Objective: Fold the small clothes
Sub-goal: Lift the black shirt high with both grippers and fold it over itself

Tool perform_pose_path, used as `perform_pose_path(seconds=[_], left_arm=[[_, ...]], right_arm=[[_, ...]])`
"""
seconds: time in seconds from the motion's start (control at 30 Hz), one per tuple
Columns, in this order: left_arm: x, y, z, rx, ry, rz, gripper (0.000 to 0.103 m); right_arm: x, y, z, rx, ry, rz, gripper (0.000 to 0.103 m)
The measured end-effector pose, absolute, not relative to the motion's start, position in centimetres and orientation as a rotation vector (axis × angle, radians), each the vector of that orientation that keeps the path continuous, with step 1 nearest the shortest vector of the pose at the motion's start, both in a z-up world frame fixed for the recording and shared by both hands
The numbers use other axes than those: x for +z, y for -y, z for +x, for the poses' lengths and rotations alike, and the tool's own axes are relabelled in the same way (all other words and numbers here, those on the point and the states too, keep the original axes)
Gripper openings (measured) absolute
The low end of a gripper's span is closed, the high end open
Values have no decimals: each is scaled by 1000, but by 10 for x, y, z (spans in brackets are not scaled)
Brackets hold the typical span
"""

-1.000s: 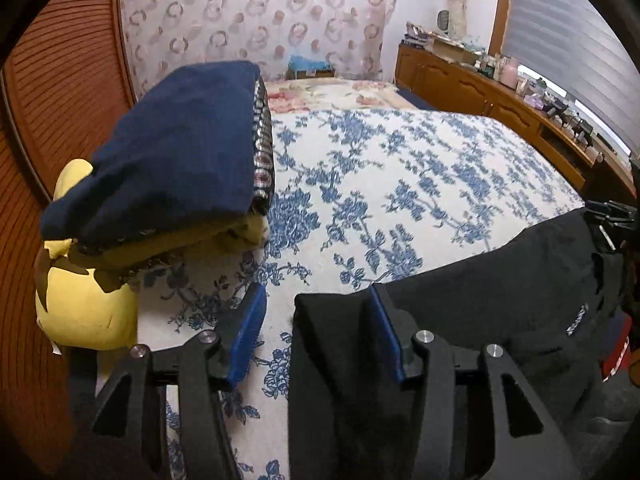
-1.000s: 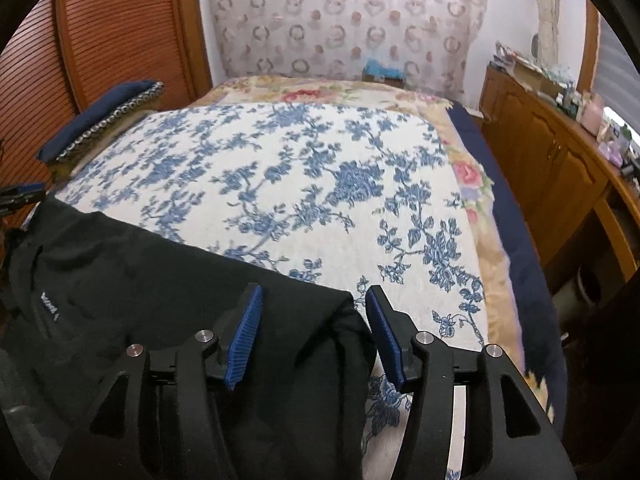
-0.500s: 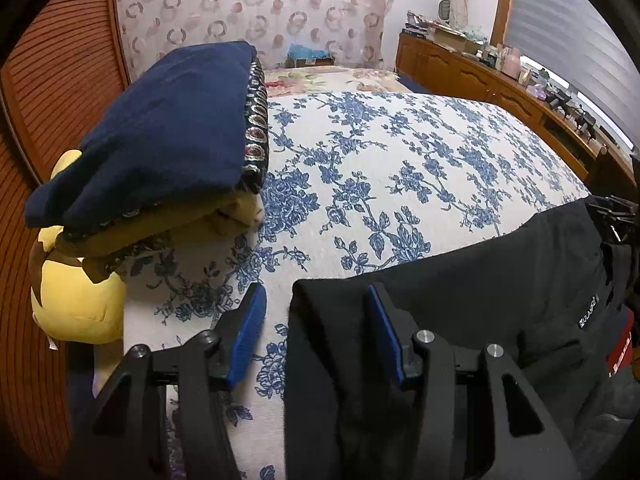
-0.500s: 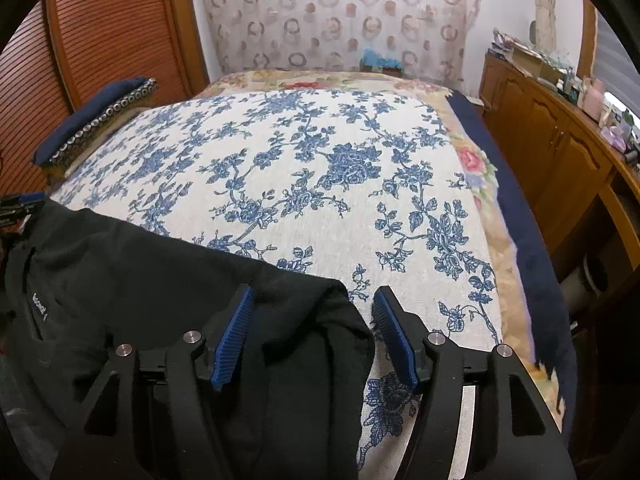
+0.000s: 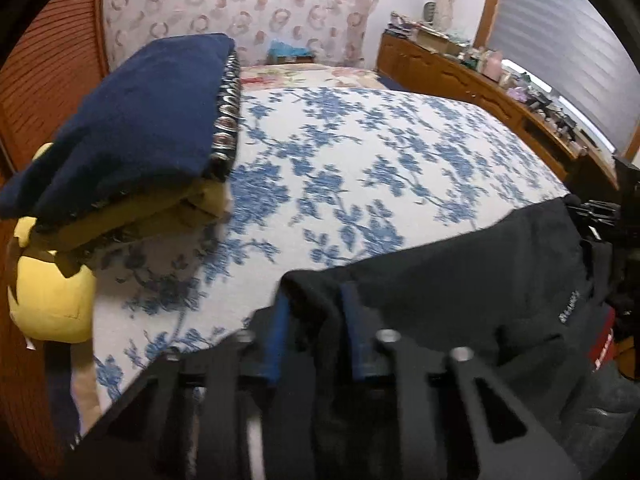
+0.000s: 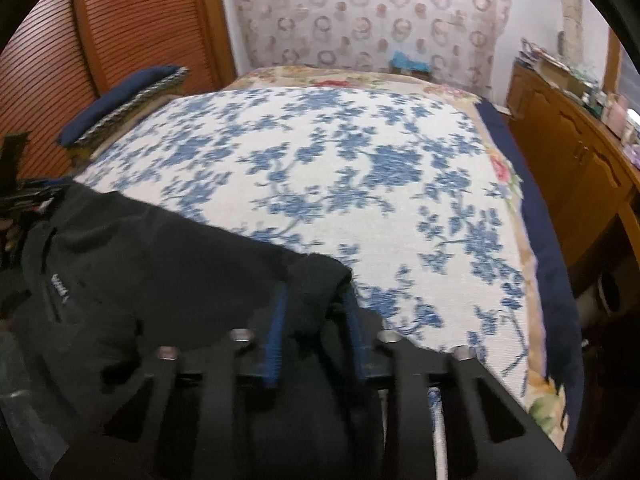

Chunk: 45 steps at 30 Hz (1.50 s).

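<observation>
Pinching black garment (image 5: 460, 280), jaws just closed

wall: ring-patterned curtain (image 6: 368, 20) | left: slatted wooden doors (image 6: 132, 20) | right: wooden dresser (image 6: 572, 148), window blind (image 5: 568, 32)

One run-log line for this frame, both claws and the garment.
left claw: just closed, shut on black garment corner | right claw: just closed, shut on other corner | garment on floral bedspread

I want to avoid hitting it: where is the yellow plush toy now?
In the left wrist view, the yellow plush toy lies at the left bed edge, under the folded navy cloth.
</observation>
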State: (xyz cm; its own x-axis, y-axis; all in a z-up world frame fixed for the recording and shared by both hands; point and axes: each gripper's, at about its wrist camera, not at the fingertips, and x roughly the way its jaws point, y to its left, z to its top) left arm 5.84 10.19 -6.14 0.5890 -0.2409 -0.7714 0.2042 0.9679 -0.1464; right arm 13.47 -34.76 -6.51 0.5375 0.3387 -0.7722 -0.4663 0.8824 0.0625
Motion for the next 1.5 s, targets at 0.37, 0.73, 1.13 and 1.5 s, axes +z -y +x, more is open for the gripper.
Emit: perform_pose_path(seconds=[0.37,0.73,1.13,1.5], left_arm=[[26,-97,-14,-286,-590,-179,4],[167,-89,-76,-333,-288,-121,4],[290,-105,-93,-270,-43,-16,4],[304,-110,-72,-254,-16,12,4]], right_arm=[[15,348,69,524,-657,-59,10],[167,353,6,595,-396,-25,10],[319,349,-33,566,-142,-128,10],[352,375,-26,460,-97,-148,10]])
